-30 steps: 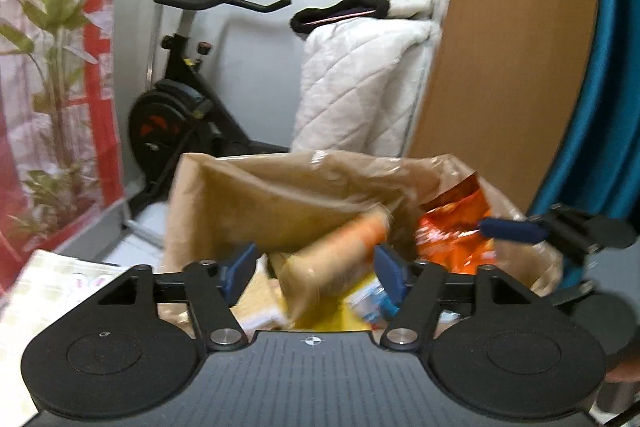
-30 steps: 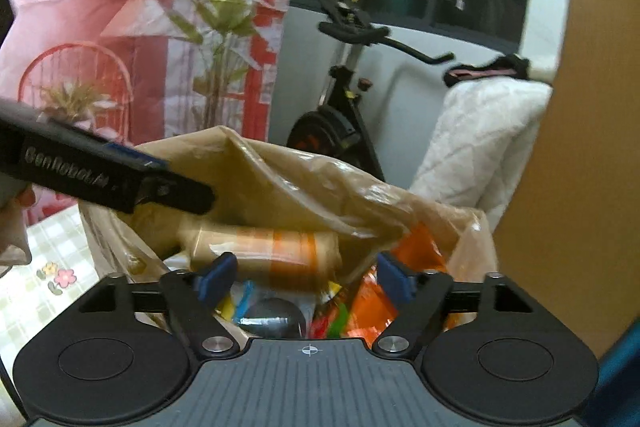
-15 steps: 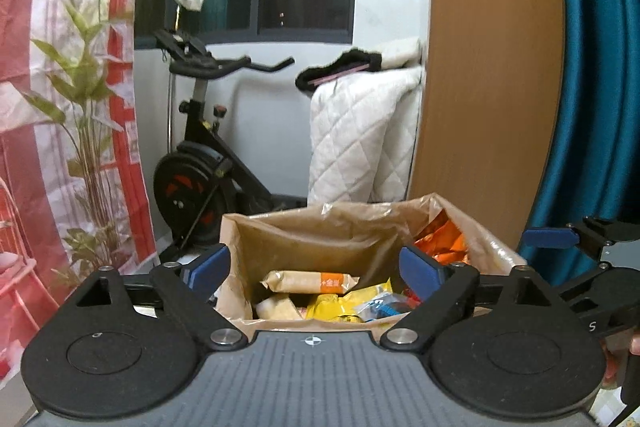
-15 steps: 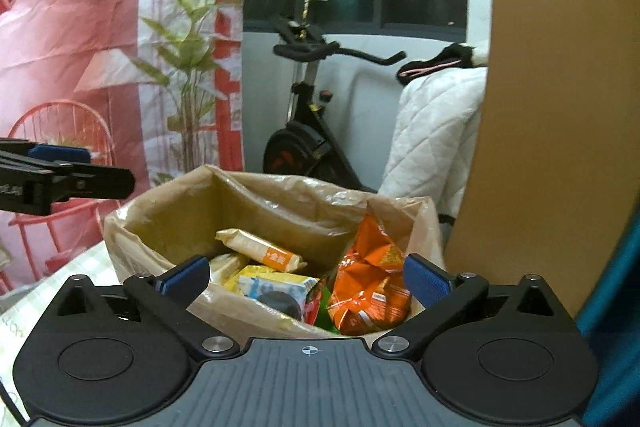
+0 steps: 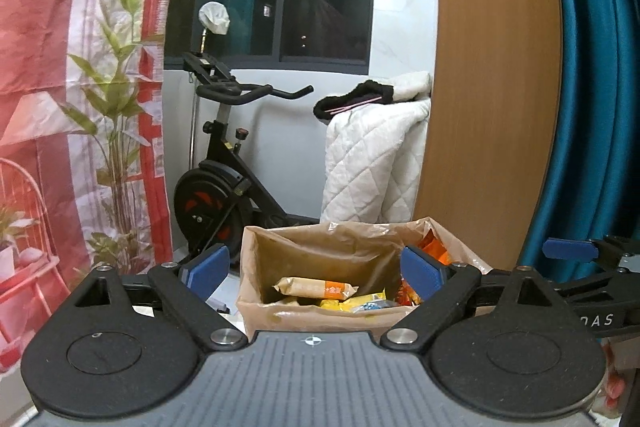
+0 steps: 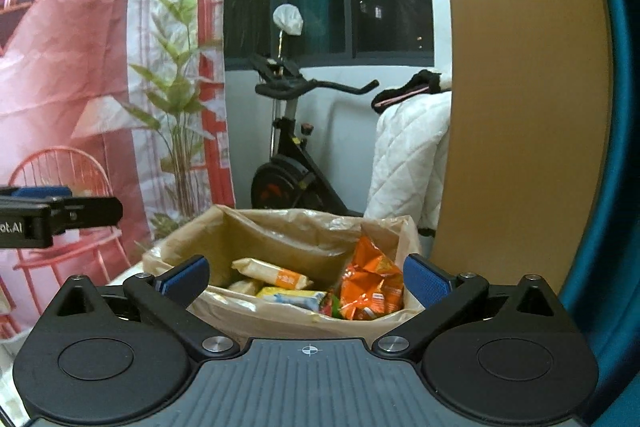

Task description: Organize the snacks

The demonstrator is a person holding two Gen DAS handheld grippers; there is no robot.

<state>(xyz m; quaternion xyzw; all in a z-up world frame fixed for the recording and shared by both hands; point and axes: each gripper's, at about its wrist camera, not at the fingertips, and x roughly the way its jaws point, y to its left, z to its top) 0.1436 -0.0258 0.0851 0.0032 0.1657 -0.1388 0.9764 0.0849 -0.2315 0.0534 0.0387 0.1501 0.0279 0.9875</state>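
Note:
A box lined with a brown bag stands ahead of both grippers and holds several snack packs. A beige and orange cracker pack lies on top. An orange crisp bag leans at the right side, with yellow packs below. My left gripper is open and empty, held back from the box. My right gripper is open and empty, also short of the box. Each gripper shows at the edge of the other's view.
An exercise bike stands behind the box by a white wall. A white quilt hangs next to a wooden panel. A teal curtain is at the right, a red printed backdrop at the left.
Both grippers have pulled back and up from inside the box. The cracker pack that was between the left fingers now lies in the box. Both jaws are wider.

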